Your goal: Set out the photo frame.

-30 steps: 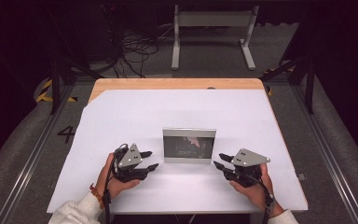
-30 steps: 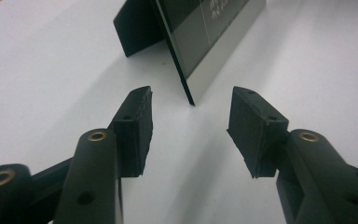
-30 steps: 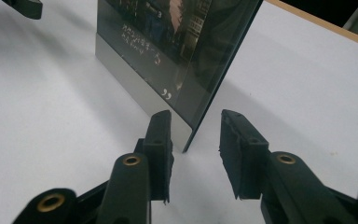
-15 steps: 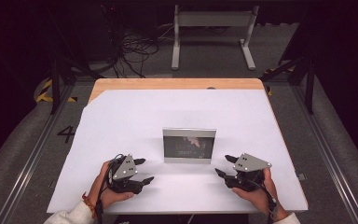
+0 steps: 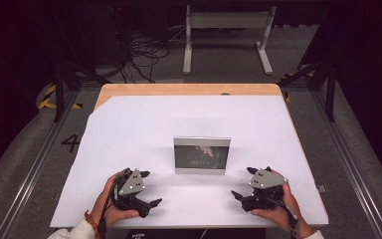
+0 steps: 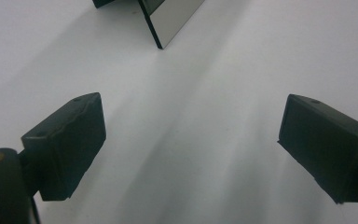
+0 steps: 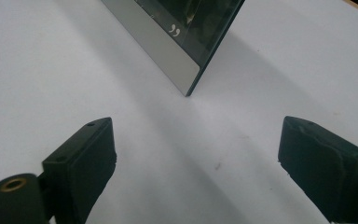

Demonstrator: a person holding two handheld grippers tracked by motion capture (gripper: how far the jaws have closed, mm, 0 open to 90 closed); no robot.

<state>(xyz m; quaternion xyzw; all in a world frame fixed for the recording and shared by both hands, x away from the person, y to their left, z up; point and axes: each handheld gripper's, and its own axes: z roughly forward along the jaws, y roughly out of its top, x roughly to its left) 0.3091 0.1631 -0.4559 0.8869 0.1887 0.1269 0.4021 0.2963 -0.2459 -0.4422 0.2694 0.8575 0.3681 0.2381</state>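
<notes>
**Framed picture stood between two wide-open grippers**

A flat, rectangular picture frame [image 5: 202, 155] with a brushed silver border and a dark, glossy glass face stood upright at the middle of the smooth white tabletop [image 5: 144, 124], whose bare wooden edge [image 5: 179, 89] showed at twelve o'clock. The left gripper [image 5: 148, 189] rested at the frame's eight o'clock and the right gripper [image 5: 242, 183] at its four o'clock, each near the frame but apart from it. Both were matte black, each topped with a grey three-cornered plate. Their jaws had just been opening and stood wide, with nothing between them. In the gripper views the blocky, squared black pads [image 6: 70, 140] had faintly wavy faces, and the frame's thin, sharp corner [image 7: 186, 81] rose at twelve o'clock.
</notes>
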